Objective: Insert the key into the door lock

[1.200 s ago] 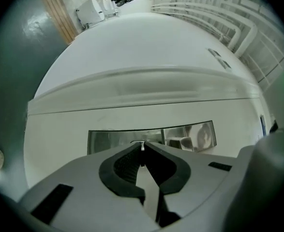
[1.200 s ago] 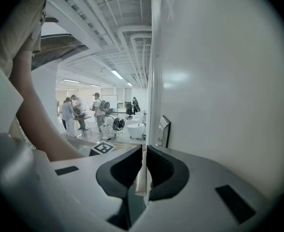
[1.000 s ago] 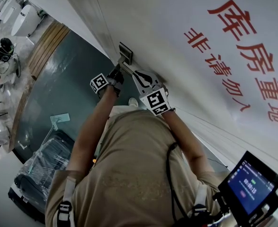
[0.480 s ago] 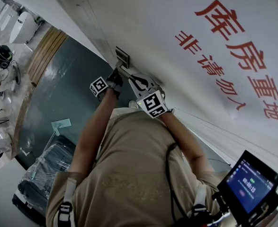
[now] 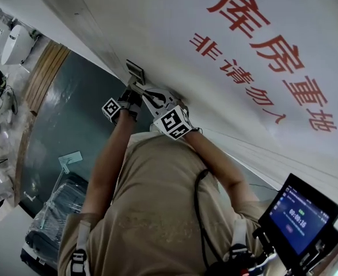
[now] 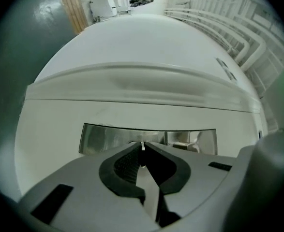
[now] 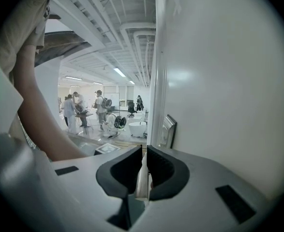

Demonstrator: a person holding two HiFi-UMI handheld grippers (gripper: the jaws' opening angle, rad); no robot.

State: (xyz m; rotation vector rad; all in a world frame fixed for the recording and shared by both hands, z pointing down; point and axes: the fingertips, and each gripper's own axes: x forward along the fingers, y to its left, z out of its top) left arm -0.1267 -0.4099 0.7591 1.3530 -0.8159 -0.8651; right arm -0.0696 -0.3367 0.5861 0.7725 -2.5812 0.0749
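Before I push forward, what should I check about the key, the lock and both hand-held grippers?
1. Left hand-held gripper shut on the key: ok; a thin metal blade shows edge-on between its jaws.
2. Key facing the lock plate: ok; the plate lies straight ahead, close.
3. Key lined up for entry: cannot tell; the jaws cover the plate's middle.
4. Key tip entered: cannot tell.
5. Right hand-held gripper out of the way: ok; shut on a pale flat piece, with the lock plate well ahead of it.
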